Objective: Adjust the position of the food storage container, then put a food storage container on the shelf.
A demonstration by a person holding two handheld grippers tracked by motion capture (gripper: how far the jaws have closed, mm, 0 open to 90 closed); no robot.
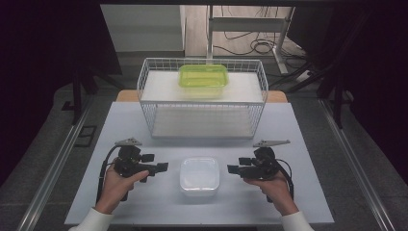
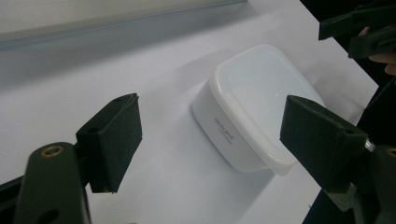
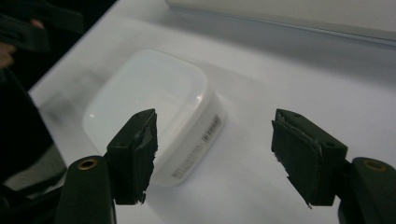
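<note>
High view shows the white container on the bench between left gripper and right gripper, both jaws wide.

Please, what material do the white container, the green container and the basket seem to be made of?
White container: likely plastic, milky and glossy, with soft highlights. Green container: likely translucent plastic, as light passes through its lid. Basket: thin white wire grid, probably coated metal.

A lab or test room, not a home: a plain pale tabletop stands on grey carpeted floor between metal rails, with loose cables and desk legs beyond its far edge, and dark surroundings at both sides
</note>
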